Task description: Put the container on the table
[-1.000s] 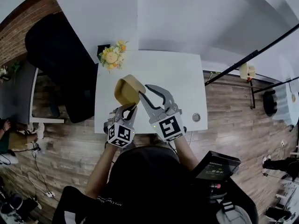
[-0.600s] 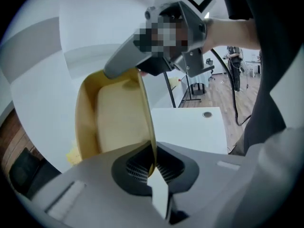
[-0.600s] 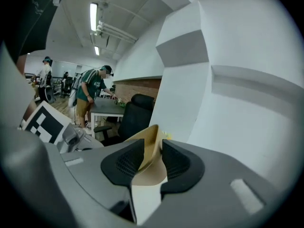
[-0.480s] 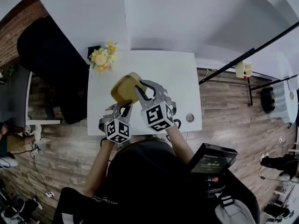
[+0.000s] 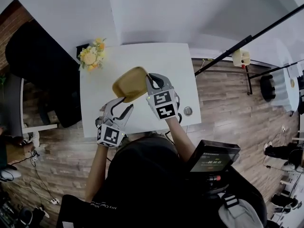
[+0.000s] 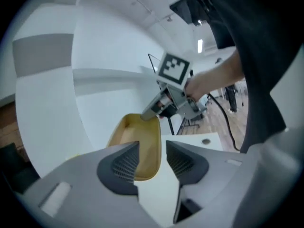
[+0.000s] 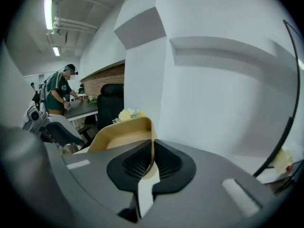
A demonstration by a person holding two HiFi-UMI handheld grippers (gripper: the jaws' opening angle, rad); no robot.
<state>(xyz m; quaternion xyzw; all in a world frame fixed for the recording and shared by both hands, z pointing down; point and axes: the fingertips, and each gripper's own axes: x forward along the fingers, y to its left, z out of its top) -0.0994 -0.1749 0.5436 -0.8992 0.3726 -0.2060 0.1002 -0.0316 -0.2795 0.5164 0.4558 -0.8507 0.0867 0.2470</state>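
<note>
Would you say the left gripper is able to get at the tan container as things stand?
Probably yes: the left gripper, jaws just opened and empty, points at the container with nothing between them; the right gripper, just closed on its rim, holds the other side.

container (image 5: 129, 83) over table (image 5: 156, 61), flowers (image 5: 90, 57) at far-left corner

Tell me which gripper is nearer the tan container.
Right. The right gripper, jaws just closed, clamps the container rim; the left gripper, jaws just opened, sits off its near end.

Yellow flowers (image 5: 90, 57), black chair (image 5: 35, 72) left; small round disc (image 5: 188, 110) right.
</note>
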